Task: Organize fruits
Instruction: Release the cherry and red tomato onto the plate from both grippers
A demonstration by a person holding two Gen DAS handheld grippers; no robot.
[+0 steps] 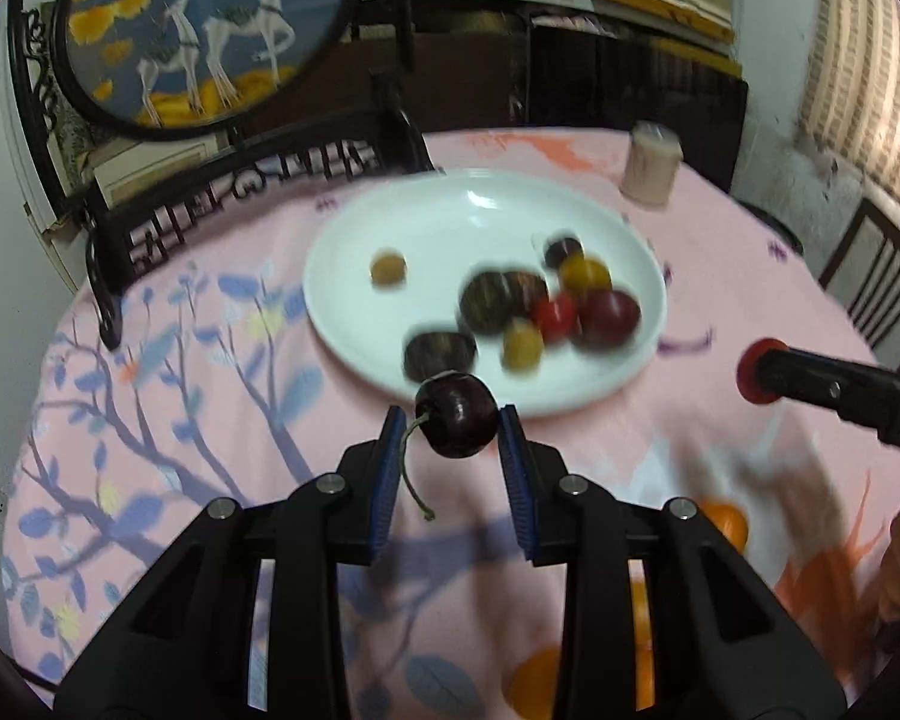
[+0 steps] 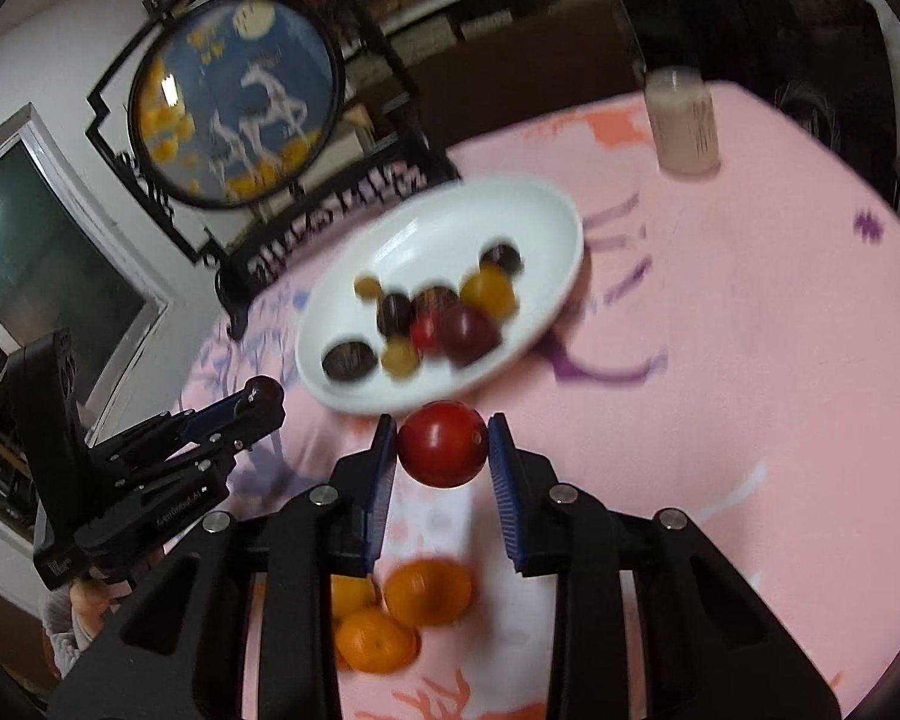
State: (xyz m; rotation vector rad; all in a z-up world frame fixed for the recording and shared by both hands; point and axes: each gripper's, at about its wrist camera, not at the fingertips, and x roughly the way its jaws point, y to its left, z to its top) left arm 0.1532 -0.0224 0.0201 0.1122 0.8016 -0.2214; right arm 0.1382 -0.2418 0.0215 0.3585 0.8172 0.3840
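My left gripper (image 1: 450, 420) is shut on a dark red cherry (image 1: 457, 415) with a hanging stem, held above the pink tablecloth just short of the white plate (image 1: 450, 222). My right gripper (image 2: 443, 438) is shut on a red tomato (image 2: 443, 444), also just short of the plate (image 2: 510, 204). The plate holds several small fruits: dark, yellow and red ones. The right gripper shows at the right of the left wrist view (image 1: 762, 372); the left gripper shows at the left of the right wrist view (image 2: 264, 396).
Oranges (image 2: 426, 594) lie on the tablecloth under the right gripper. A pale jar (image 2: 684, 126) stands at the table's far side. A round framed deer picture (image 1: 198, 30) on a dark carved stand sits behind the plate. A chair (image 1: 882, 282) stands at the right.
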